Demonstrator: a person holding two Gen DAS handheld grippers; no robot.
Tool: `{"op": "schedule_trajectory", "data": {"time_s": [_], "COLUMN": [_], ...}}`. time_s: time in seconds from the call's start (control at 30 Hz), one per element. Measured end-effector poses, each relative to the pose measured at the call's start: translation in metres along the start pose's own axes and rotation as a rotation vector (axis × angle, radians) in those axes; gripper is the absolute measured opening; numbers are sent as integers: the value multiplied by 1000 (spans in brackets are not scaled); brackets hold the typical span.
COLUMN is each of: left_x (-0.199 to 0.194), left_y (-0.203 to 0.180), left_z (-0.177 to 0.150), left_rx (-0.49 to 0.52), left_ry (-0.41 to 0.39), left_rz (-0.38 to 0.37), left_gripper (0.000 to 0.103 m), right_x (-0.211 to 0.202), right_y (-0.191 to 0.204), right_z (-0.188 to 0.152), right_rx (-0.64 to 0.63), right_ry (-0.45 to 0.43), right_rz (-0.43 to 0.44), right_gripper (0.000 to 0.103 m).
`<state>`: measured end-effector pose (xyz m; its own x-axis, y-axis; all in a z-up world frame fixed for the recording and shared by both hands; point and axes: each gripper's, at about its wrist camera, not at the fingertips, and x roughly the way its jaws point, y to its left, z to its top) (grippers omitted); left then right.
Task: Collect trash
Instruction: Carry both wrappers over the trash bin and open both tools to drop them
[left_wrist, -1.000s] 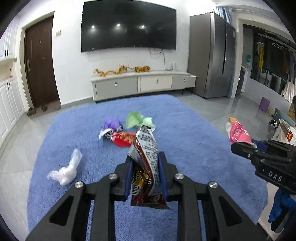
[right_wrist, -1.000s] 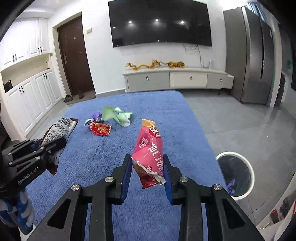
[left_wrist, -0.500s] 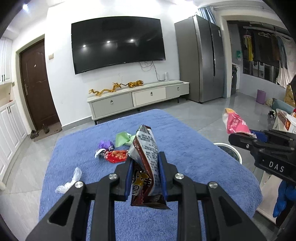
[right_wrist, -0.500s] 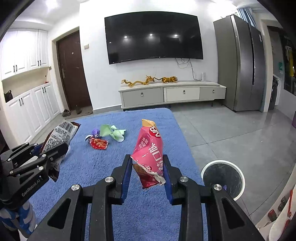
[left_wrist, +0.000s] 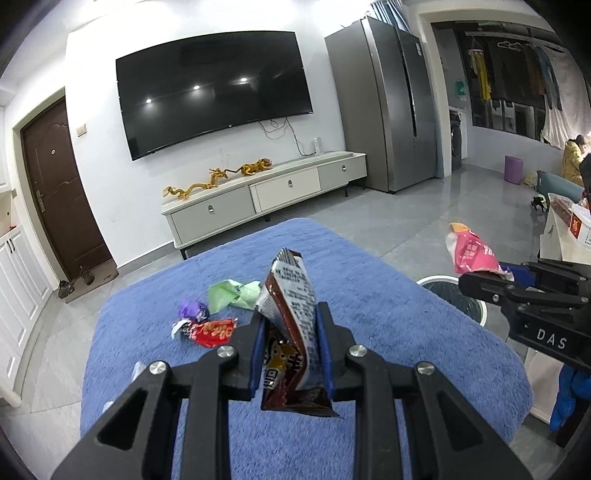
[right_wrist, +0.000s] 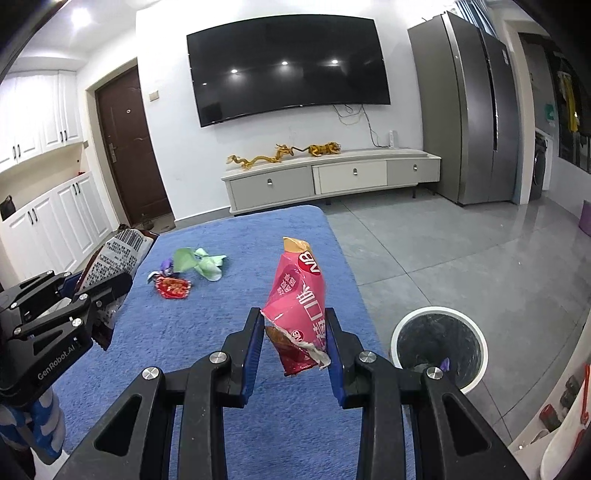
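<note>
Carrying two picked-up wrappers toward the round white-rimmed waste bin (right_wrist: 437, 345) on the grey tile floor just beside the fluffy blue rug (right_wrist: 236, 332). Left gripper (left_wrist: 290, 352) pinching a crumpled brown-and-silver foil snack wrapper (left_wrist: 291, 332) upright between its blue pads; right gripper (right_wrist: 295, 345) clamped on a torn pink plastic snack bag (right_wrist: 299, 302), bin low to its right. Best to keep both pinches firm until each wrapper hangs squarely over the bin's opening, right one first as nearer. Worth lowering close before letting go, since light foil drifts. Left on the rug: a red candy wrapper (left_wrist: 214, 331), a purple one (left_wrist: 192, 309), a pale green scrap (left_wrist: 231, 293).
</note>
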<state>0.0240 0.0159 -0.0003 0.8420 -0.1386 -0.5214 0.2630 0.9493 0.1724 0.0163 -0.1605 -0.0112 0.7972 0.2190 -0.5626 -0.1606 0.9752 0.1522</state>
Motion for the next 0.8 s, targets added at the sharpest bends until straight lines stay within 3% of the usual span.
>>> {"op": "schedule_trajectory", "data": {"time_s": [0.43,0.8], "left_x": [56,122], "left_y": [-43,-114], "left_z": [35,74], "left_rx": [88,174], "left_ry": [25,58], "left_rz": [-51,-167], "left_gripper": [24,24], "right_x": [22,38], "right_y": [-63,-140], "right_z": [8,14], "right_rx": [103,197], "right_ry": [17,17], "right_rz": [-42,-143], "right_gripper": [30,30]}}
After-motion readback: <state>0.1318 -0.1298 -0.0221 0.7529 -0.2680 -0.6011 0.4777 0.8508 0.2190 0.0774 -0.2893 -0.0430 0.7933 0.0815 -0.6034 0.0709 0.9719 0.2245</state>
